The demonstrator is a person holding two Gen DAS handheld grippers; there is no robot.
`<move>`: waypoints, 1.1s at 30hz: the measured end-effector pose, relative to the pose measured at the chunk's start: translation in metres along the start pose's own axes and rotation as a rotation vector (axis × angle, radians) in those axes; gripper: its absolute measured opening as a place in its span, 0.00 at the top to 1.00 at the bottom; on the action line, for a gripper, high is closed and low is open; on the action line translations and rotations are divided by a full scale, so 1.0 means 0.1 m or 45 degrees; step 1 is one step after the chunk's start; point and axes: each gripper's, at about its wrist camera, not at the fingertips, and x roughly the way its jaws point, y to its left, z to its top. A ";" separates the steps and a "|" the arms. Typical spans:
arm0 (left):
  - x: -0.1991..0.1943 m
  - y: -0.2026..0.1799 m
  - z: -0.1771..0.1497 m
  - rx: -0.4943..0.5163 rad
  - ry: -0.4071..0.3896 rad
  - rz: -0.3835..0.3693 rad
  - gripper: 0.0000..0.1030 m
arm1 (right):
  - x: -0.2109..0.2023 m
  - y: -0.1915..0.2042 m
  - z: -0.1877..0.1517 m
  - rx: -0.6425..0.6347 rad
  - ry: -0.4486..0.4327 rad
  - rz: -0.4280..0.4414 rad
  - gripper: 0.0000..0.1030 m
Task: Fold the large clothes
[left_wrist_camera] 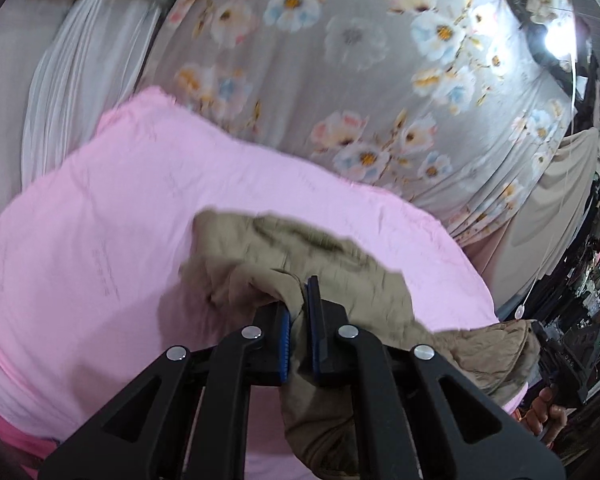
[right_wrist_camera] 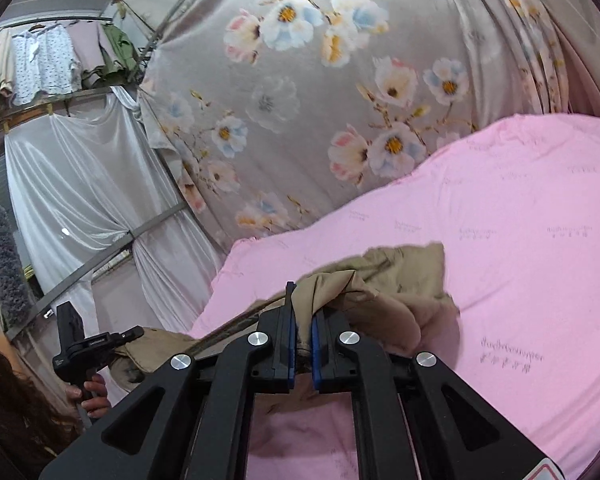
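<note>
A khaki garment point(left_wrist_camera: 300, 256) hangs bunched over a pink sheet point(left_wrist_camera: 100, 220). My left gripper point(left_wrist_camera: 299, 304) is shut on a fold of the garment and holds it above the sheet. The garment stretches right to my right gripper point(left_wrist_camera: 556, 344), seen at the right edge. In the right wrist view my right gripper point(right_wrist_camera: 303, 312) is shut on another edge of the khaki garment point(right_wrist_camera: 400, 276), above the pink sheet point(right_wrist_camera: 520, 240). The left gripper point(right_wrist_camera: 96, 344) shows at lower left, holding the garment's other end.
A grey floral curtain point(left_wrist_camera: 360, 60) hangs behind the bed; it also fills the back of the right wrist view point(right_wrist_camera: 300, 100). White drapes point(right_wrist_camera: 80, 184) and hanging clothes point(right_wrist_camera: 44, 64) are at the left. A grey duster point(right_wrist_camera: 4, 264) stands at far left.
</note>
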 end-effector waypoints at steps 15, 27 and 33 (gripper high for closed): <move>2.14 0.13 0.77 0.121 0.083 0.376 0.91 | 2.00 -0.75 0.52 0.002 0.014 -0.272 0.95; 3.38 0.51 0.42 0.152 0.269 0.497 0.89 | 3.13 -1.40 0.08 0.021 0.223 -0.518 0.95; 3.60 0.57 0.27 0.180 0.286 0.530 0.87 | 3.39 -1.57 -0.17 0.014 0.301 -0.578 0.95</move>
